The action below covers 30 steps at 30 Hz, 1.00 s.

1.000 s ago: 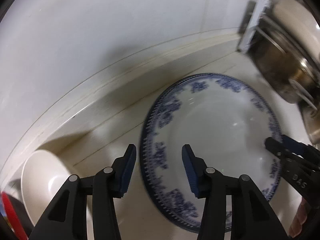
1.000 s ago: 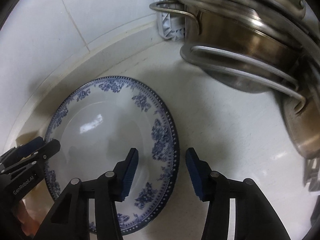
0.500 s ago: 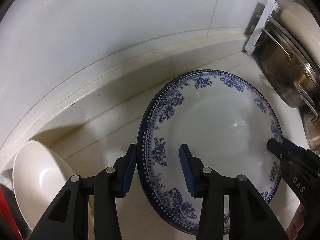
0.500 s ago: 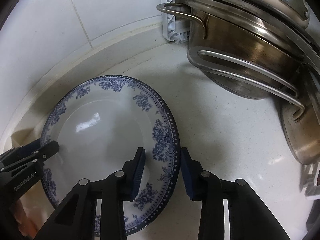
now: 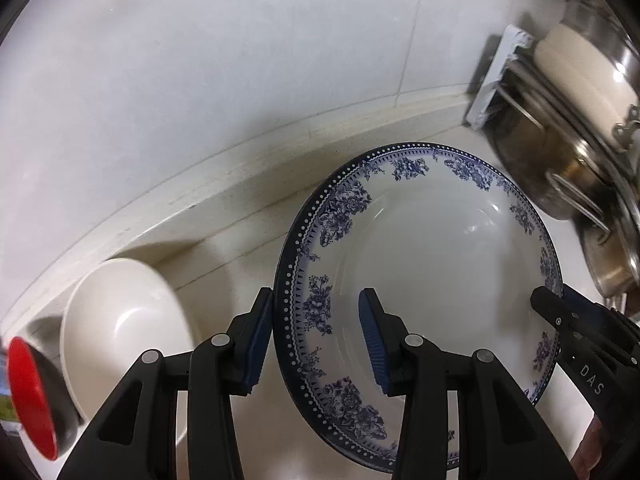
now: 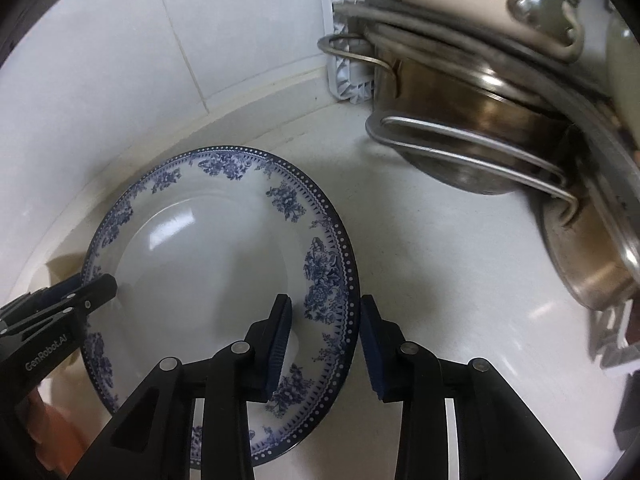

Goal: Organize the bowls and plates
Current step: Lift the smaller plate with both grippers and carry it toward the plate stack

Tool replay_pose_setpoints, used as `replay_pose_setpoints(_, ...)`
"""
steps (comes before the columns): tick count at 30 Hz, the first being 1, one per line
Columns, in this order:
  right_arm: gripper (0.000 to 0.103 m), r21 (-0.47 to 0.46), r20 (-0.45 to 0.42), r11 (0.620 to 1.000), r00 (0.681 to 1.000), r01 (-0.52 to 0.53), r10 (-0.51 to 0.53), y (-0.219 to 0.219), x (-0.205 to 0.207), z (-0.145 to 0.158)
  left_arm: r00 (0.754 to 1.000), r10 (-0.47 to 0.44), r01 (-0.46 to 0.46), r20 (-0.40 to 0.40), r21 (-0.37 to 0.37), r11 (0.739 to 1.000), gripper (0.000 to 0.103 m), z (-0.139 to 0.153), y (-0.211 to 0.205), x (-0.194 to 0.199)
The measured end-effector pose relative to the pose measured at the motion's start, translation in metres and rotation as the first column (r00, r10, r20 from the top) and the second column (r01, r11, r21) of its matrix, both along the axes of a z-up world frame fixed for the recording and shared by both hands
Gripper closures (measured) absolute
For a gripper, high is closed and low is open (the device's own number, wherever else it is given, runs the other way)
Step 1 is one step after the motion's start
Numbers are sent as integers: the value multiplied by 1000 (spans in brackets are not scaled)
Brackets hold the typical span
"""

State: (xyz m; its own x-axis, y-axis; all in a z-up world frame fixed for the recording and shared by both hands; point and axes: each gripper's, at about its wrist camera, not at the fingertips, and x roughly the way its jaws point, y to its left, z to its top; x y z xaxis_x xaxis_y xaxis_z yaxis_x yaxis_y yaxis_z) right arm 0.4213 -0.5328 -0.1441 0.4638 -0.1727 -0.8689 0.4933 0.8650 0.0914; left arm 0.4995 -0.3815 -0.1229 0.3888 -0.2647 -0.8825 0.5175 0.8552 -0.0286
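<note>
Left wrist view shows the left gripper (image 5: 316, 344) closed on the rim of the blue-and-white plate (image 5: 432, 256), one blue pad against the outer edge at the plate's 9 o'clock side and the other pad lying over the floral border inside. The plate appears lifted clear of the pale countertop (image 5: 240, 240) and tilted, its far edge toward 12 o'clock near the ledge below the tiled wall (image 5: 200, 80). At the plate's 4 o'clock edge the right gripper (image 5: 548, 304) reaches in from the frame's right side and grips the rim there. A white bowl (image 5: 120, 320) sits on the counter at 9 o'clock from the plate, just beside the left gripper's outer finger, and a red round object (image 5: 28, 392), blurred, lies at the frame's far left edge. From the right wrist view, the right gripper (image 6: 324, 340) is narrowed onto the plate (image 6: 200, 256), its fingers straddling the rim at the plate's 4 o'clock side with the dotted blue band between the pads. The left gripper (image 6: 96, 284) holds the opposite rim at 9 o'clock. Steel pots (image 6: 480, 128) rest on their sides in a white dish rack (image 6: 348, 40) at 1 o'clock, well apart from the plate.
</note>
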Motion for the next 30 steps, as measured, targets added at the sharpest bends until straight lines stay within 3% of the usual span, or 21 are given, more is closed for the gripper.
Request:
replay_pose_setpoints(6, 67, -23, 30, 1000, 1000, -2, 3, 17, -24, 28, 1000, 10, -10, 11, -14, 1000, 60, 25, 22, -27)
replay_pose_setpoints(17, 67, -62, 69, 997, 996, -52, 56, 82, -73, 66, 993, 110, -107, 44, -64, 992, 60, 57, 90, -81)
replay_pose_setpoints(30, 67, -98, 96, 983, 982, -154, 164, 172, -121, 96, 971, 238, -232, 36, -122, 965, 60, 75, 216, -131)
